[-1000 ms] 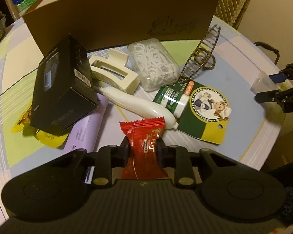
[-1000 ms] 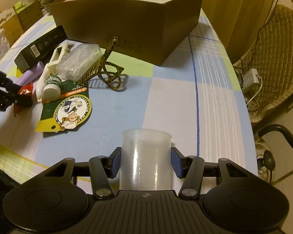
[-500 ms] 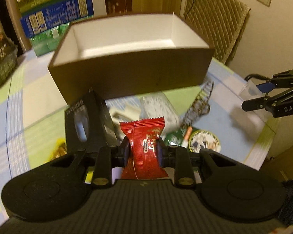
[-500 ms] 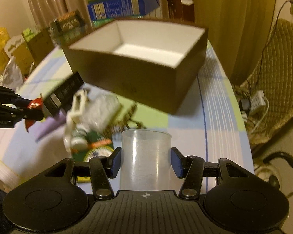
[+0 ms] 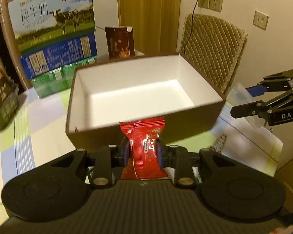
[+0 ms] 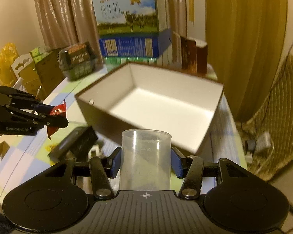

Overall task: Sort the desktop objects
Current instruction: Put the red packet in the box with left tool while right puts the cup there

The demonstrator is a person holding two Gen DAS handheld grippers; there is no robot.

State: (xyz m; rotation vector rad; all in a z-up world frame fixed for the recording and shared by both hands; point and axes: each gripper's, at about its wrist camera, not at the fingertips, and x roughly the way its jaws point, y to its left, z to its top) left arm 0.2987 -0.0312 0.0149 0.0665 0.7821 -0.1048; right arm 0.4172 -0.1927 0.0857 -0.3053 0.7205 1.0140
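Note:
My left gripper [image 5: 143, 152] is shut on a red snack packet [image 5: 144, 146] and holds it raised just in front of the near wall of an open brown box [image 5: 185, 124] with a white inside. My right gripper [image 6: 145, 161] is shut on a clear plastic cup [image 6: 145, 161], held upright above the table near the box's [image 6: 146, 120] front corner. The left gripper with the red packet [image 6: 56, 111] shows at the left of the right wrist view. The right gripper [image 5: 250, 101] with the cup [image 5: 242, 99] shows at the right of the left wrist view.
A black box [image 6: 76, 144] lies on the checked tablecloth [image 5: 29, 136] below the grippers. Milk cartons [image 5: 54, 25] and a small brown carton [image 5: 120, 42] stand behind the open box. A padded chair [image 5: 213, 46] stands at the back right.
Both grippers have risen and tilted up with their loads. The view has moved from the table clutter to the open box's inside. The left gripper came closer to the box.

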